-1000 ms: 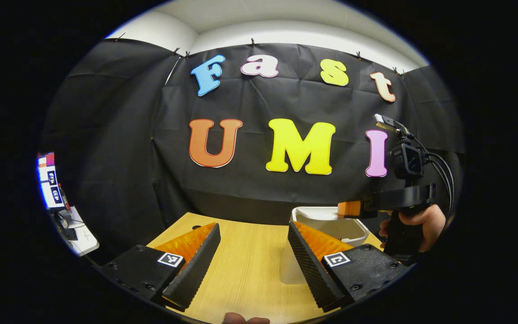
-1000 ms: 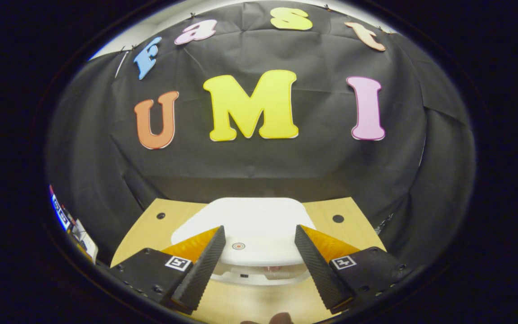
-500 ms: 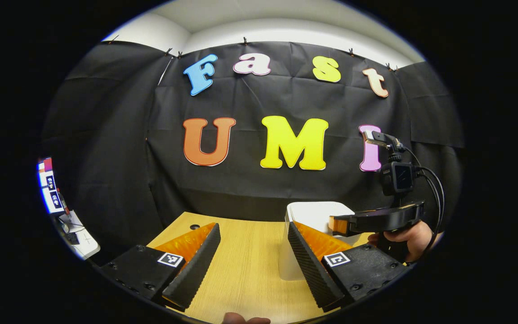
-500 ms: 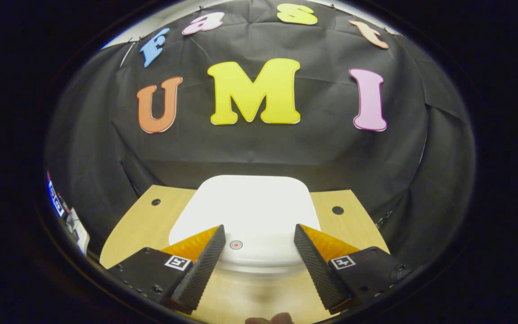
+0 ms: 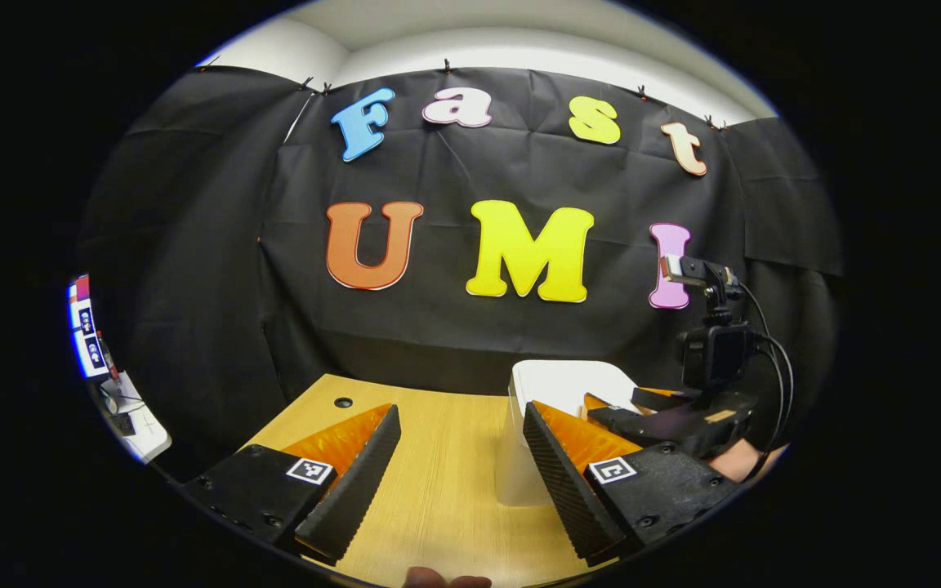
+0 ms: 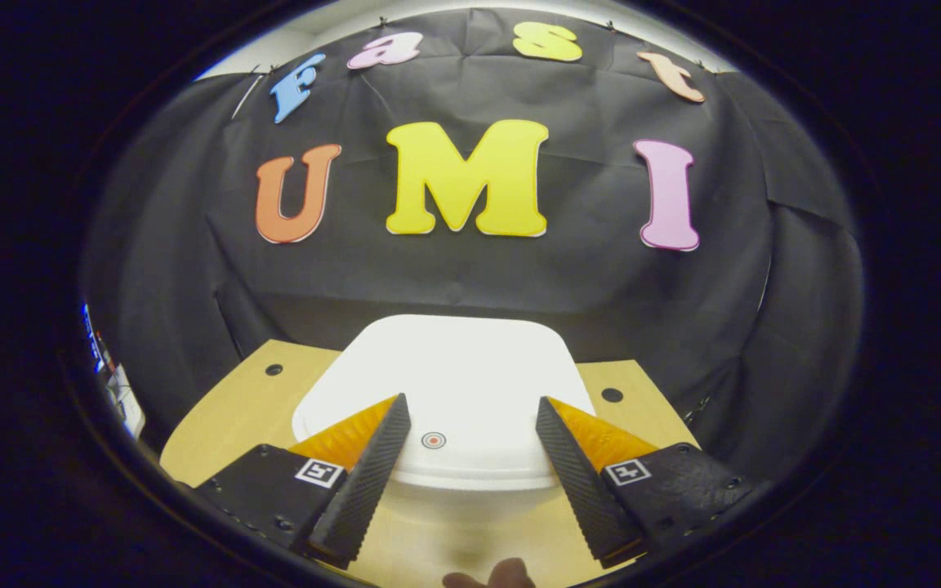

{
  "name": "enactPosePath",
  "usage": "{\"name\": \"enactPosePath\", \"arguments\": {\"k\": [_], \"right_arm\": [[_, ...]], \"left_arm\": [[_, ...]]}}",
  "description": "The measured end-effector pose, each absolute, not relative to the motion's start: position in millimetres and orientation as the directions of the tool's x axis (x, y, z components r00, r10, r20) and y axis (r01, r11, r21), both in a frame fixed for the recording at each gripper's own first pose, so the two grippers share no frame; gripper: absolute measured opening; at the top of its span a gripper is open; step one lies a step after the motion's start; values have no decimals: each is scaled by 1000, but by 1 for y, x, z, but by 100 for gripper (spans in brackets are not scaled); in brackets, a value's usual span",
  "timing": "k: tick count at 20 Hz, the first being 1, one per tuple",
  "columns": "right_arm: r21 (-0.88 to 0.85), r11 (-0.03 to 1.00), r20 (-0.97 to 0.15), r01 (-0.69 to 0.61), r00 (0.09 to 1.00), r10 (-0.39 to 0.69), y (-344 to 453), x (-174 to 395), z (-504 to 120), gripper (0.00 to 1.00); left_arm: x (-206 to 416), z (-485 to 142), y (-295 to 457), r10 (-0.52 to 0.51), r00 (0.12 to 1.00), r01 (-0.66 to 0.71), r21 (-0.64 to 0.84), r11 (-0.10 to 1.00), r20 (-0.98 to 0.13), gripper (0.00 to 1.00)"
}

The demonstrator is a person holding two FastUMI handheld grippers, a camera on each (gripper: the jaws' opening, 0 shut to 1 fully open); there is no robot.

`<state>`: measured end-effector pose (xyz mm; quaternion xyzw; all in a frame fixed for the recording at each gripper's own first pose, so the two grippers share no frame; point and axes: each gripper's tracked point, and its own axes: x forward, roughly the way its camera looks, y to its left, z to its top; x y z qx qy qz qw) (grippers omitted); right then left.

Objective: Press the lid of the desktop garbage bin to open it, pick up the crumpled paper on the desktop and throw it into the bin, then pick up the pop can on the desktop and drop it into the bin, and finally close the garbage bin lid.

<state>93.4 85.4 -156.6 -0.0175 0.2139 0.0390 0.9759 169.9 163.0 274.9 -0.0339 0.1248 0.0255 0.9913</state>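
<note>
**Right gripper poised over the closed bin lid, left gripper waiting aside**

Left gripper view: the left gripper (image 5: 461,412) is hovering low over the wooden table (image 5: 446,490), jaws standing wide with nothing between them but bare wood. The white garbage bin (image 5: 556,384) is sitting on the table ahead and to the right, its near wall partly hidden behind the gripper's own right-hand finger. Over the bin's far right side the right gripper (image 5: 642,408) is reaching in, tilted nose-down, a camera block and looping cables riding above it; from this angle I cannot tell whether it is touching the lid. A bit of the hand (image 5: 736,461) holding it is showing at the lower right. A round hole (image 5: 343,403) is showing in the table near its far left corner. At the far left edge, a lit screen (image 5: 82,327) is glowing above a small white side table (image 5: 140,425).

Right gripper view: the right gripper (image 6: 473,408) is pointing down at the bin's lid (image 6: 446,384), jaws spread wide and holding nothing. The lid is lying shut and flat, its small red ring mark (image 6: 434,440) sitting between the two fingertips, near the lid's front edge. Two holes in the table are flanking the bin, left (image 6: 274,369) and right (image 6: 612,395). A fingertip (image 6: 491,576) is peeking in at the bottom edge
</note>
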Motion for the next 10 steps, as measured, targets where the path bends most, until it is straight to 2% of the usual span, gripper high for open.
{"name": "enactPosePath", "arguments": {"k": [3, 6, 8, 10], "right_arm": [[24, 997, -346, -74, 935, 77, 87, 96, -147, 100], [71, 994, -355, -81, 929, 101, 81, 96, -139, 95], [90, 993, -300, -79, 949, 102, 73, 91, -111, 96], [26, 996, -223, -85, 971, 89, 56, 80, -78, 96]], "left_arm": [[174, 280, 163, 39, 969, -53, -48, 997, -245, 98], [184, 297, 163, 35, 976, -45, -39, 998, -216, 98], [194, 308, 162, 30, 982, -35, -25, 999, -189, 98], [203, 321, 155, 18, 986, -21, -19, 1000, -164, 98]]}}
